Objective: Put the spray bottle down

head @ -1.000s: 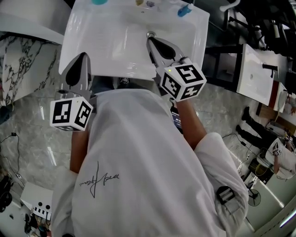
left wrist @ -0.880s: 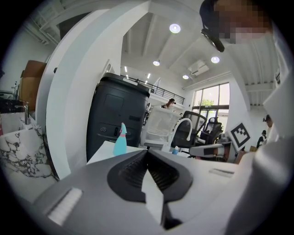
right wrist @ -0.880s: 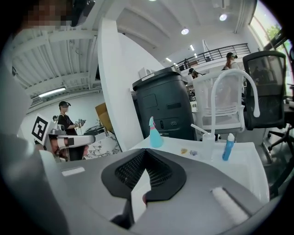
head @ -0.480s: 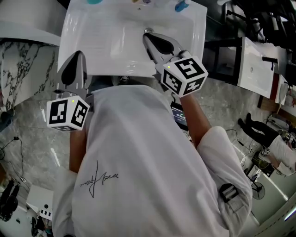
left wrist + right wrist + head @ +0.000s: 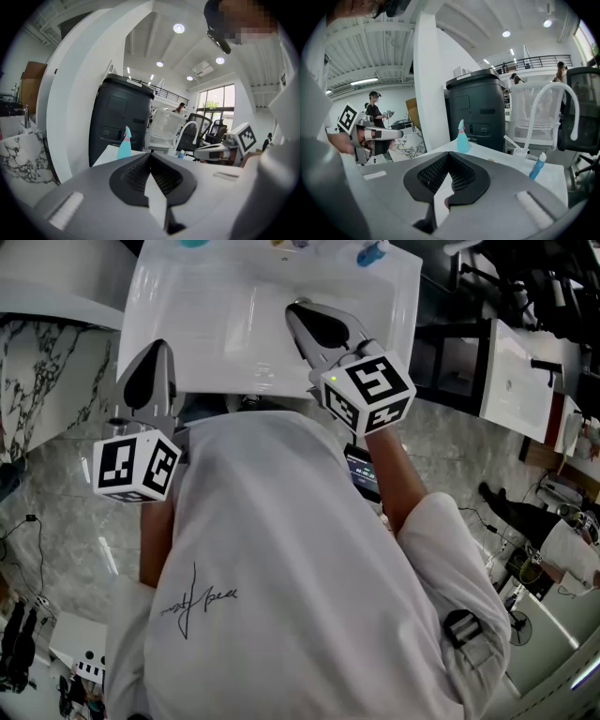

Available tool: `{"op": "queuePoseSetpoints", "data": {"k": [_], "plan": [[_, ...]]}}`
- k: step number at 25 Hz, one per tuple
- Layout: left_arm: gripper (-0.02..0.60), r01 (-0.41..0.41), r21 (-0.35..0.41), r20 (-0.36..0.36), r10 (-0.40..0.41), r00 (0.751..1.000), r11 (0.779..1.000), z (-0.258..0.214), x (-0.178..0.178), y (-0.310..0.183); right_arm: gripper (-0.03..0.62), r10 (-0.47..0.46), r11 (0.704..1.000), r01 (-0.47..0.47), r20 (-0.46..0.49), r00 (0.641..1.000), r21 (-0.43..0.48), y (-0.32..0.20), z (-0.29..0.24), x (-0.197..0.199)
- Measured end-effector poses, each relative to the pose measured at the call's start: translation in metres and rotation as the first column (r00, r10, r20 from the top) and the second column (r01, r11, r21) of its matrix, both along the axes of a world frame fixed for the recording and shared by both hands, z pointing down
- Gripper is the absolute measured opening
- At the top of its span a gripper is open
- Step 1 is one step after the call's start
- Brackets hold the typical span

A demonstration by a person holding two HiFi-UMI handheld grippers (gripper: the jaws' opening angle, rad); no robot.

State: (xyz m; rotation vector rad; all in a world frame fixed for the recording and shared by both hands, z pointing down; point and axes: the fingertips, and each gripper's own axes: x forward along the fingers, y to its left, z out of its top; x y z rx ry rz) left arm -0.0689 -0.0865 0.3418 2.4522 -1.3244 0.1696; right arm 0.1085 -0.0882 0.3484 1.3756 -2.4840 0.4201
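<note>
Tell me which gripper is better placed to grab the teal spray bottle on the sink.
Probably left. The spray bottle stands at the sink's back left, ahead of the left gripper; the right gripper hangs over the basin, nearer the blue bottle. Both are shut, empty.

Light: bright, even, from round ceiling lamps (image 5: 178, 28) and a far window (image 5: 216, 99) | Glare: white sink (image 5: 234, 324) nearly washed out | Edges: strong fisheye bend, black corners in both gripper views | Focus: close foreground soft
</note>
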Motion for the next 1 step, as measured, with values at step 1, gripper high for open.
{"op": "queuePoseSetpoints", "data": {"k": [1], "plan": [[0.006,0.001,0.003,0.000,-0.001,1.000,1.000,-0.0007,-0.0008,-0.0013,-0.006,-0.010,1.000,0.010,-0.010,1.000,0.010,-0.0012,-0.0017,-0.0021]]}}
